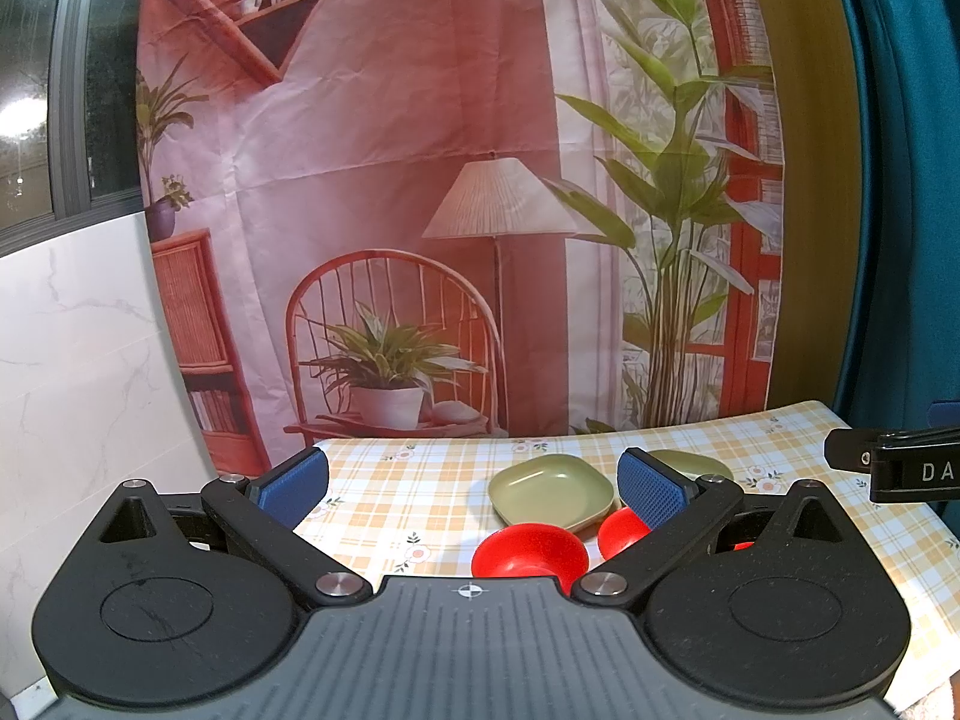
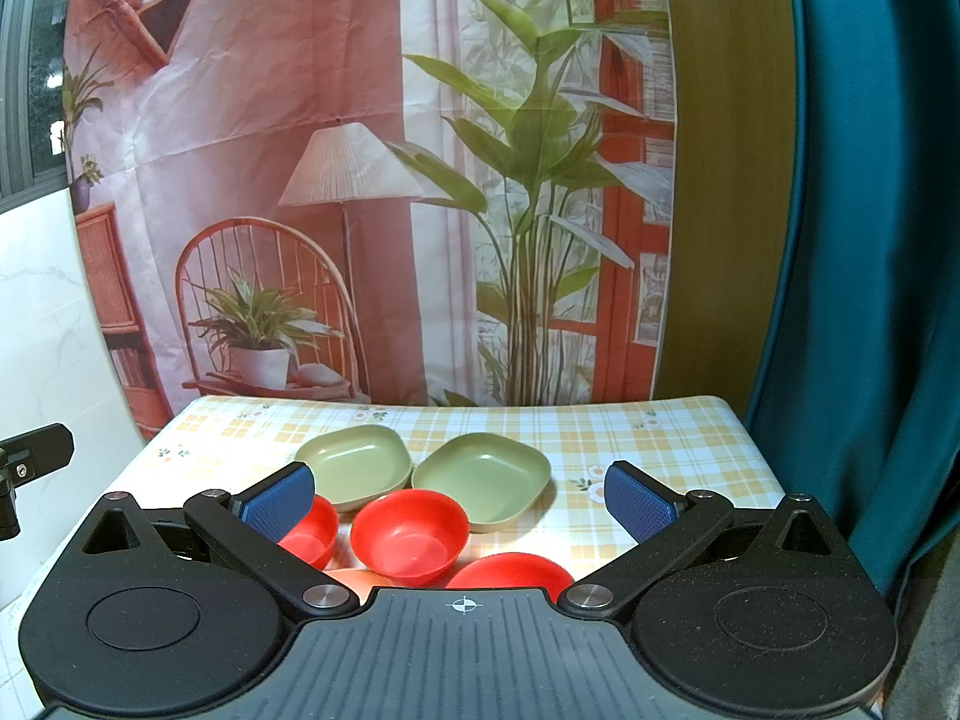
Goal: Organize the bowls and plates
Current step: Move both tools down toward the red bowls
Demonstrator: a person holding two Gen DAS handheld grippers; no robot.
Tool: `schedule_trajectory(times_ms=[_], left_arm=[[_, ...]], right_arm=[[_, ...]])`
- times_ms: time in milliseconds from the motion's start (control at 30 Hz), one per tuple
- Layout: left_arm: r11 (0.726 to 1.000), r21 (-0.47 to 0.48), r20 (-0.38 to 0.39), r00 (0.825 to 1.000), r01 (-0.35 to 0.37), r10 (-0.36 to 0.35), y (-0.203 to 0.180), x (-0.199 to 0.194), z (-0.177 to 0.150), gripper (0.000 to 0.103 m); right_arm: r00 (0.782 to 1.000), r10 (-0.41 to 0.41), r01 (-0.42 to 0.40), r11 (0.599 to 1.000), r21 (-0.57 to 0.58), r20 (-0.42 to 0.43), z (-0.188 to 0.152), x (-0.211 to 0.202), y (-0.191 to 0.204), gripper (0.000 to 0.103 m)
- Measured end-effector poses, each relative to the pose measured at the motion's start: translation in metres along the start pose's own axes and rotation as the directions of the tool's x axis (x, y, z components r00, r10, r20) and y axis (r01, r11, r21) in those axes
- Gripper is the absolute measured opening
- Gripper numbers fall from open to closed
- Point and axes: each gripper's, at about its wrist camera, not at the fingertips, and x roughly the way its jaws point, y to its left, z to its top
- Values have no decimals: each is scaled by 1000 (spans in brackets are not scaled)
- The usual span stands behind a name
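Right wrist view: right claw (image 2: 459, 498) and left claw (image 1: 471, 483) both spread, empty; best nest centre red plastic bowl (image 2: 409, 537) first, pinching rim squarely, avoiding adjacent green square plates (image 2: 483, 474).

- Your two wrist views were evenly and brightly lit indoors; colours read true on the checked tablecloth (image 2: 630, 420).
- You had a glare patch in the dark window (image 1: 24, 114) at the left wrist view's upper left, reflecting a ceiling light.
- Shadows were soft: only faint ones lay under the green plates (image 2: 480, 474) and red bowls (image 2: 408, 534).
- Fisheye distortion bowed your frame edges; the teal curtain (image 2: 870, 240) and printed backdrop (image 1: 390, 180) curved strongly.
- Focus held sharp centrally, with slight softening toward the corners and dark vignetting there.
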Motion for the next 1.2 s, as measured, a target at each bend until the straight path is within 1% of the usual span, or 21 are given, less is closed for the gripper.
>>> schedule_trajectory(times_ms=[133, 300, 367, 467, 533, 600, 667, 800, 900, 1000, 1133, 1200], left_arm=[[1000, -7, -1, 1000, -11, 11, 0, 2, -1, 103], [999, -26, 3, 1000, -26, 26, 3, 6, -2, 103], [999, -28, 15, 999, -31, 31, 2, 9, -4, 103], [999, -9, 23, 999, -40, 41, -2, 16, -8, 103], [999, 10, 13, 999, -41, 41, -5, 23, -12, 103], [999, 18, 7, 999, -33, 33, -5, 31, -17, 103], [999, 16, -2, 999, -32, 32, -4, 40, -23, 103], [999, 7, -55, 998, -38, 39, 0, 63, -37, 103], [999, 8, -81, 995, -49, 49, 2, 79, -49, 103], [998, 20, -102, 993, -55, 57, 3, 94, -61, 103], [1000, -2, -134, 991, -30, 29, 6, 110, -77, 103], [1000, -16, -142, 990, -10, 8, 6, 116, -85, 103]], right_arm=[[1000, 12, -12, 1000, 21, 28, 0, -1, 0, 103], [993, 77, -84, 994, 75, 86, 0, -9, -9, 103], [989, 105, -115, 989, 96, 106, -6, 1, -18, 103], [987, 109, -123, 986, 114, 118, -12, 10, -22, 103], [986, 105, -121, 985, 124, 128, -18, 17, -23, 103], [987, 111, -124, 985, 117, 116, -23, 27, -21, 103], [993, 82, -91, 991, 102, 82, -30, 40, -18, 103], [998, 57, -58, 996, 68, 23, -46, 65, -10, 103], [998, 69, -69, 995, 74, -6, -60, 81, -8, 103], [997, 72, -71, 996, 56, -25, -72, 96, -5, 103], [996, 77, -75, 996, 40, -52, -88, 112, -1, 103], [996, 51, -49, 998, 25, -72, -94, 116, 2, 103]])
